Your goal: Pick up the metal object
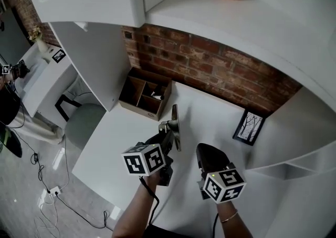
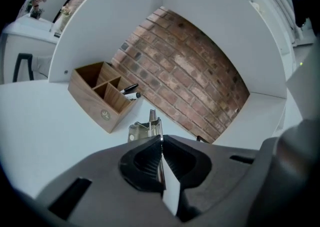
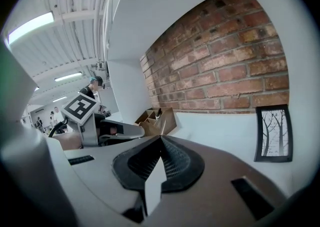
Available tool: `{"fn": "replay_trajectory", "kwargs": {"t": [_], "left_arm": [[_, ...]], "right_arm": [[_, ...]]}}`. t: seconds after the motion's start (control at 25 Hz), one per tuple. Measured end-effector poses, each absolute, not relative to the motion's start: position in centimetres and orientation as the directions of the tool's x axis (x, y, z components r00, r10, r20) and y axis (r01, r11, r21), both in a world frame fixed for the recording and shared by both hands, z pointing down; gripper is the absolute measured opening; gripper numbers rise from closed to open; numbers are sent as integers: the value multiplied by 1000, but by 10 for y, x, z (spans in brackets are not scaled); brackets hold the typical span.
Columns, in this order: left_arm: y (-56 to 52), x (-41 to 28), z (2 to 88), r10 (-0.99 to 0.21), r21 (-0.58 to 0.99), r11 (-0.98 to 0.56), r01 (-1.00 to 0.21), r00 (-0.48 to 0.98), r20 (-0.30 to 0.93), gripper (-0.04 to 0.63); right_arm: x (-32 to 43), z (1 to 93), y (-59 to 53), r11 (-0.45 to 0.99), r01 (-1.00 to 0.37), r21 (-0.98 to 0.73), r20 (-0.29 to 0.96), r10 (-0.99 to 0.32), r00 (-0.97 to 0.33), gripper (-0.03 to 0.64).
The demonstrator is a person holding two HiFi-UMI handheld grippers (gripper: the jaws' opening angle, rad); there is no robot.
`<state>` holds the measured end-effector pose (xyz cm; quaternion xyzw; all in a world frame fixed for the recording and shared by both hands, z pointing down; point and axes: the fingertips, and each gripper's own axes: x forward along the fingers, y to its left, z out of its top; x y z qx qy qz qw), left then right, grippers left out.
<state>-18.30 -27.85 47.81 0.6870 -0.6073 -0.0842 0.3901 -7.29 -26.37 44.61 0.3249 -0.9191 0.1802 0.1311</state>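
Note:
The metal object [image 1: 175, 122] is a thin silvery plate with a spring clip part, standing on edge over the white desk [image 1: 126, 137]. My left gripper [image 1: 168, 136] is shut on its near end. In the left gripper view the plate [image 2: 148, 129] runs straight out from between the closed pads of that gripper [image 2: 160, 138]. I cannot tell whether its lower edge touches the desk. My right gripper [image 1: 206, 151] hovers just right of it, shut with nothing between its pads [image 3: 172, 158]. In the right gripper view the left gripper [image 3: 82, 116] shows at the left.
A wooden desk organiser [image 1: 143, 93] with pens [image 2: 129, 90] stands at the back against the brick wall [image 1: 210, 64]. A small framed tree picture [image 1: 248, 127] leans at the right. White shelves hang overhead. A grey chair [image 1: 83, 119] sits left of the desk.

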Motion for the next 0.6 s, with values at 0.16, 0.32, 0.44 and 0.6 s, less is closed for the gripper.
{"fn": "replay_trajectory", "kwargs": {"t": [0.16, 0.32, 0.44, 0.6], "left_arm": [[-261, -182, 448, -924, 551, 0, -835, 210, 319, 15], [-237, -183, 425, -939, 477, -17, -879, 178, 296, 15], [-216, -183, 410, -946, 436, -21, -900, 159, 282, 15], [-190, -182, 393, -954, 364, -31, -931, 136, 267, 15]], "right_arm": [[-69, 428, -255, 730, -644, -226, 327, -566, -757, 5], [-64, 412, -246, 730, -648, -219, 297, -582, -757, 5], [-61, 403, -237, 733, -647, -210, 284, -588, -758, 5], [-60, 394, -225, 745, -637, -198, 267, -585, -766, 5]]}}
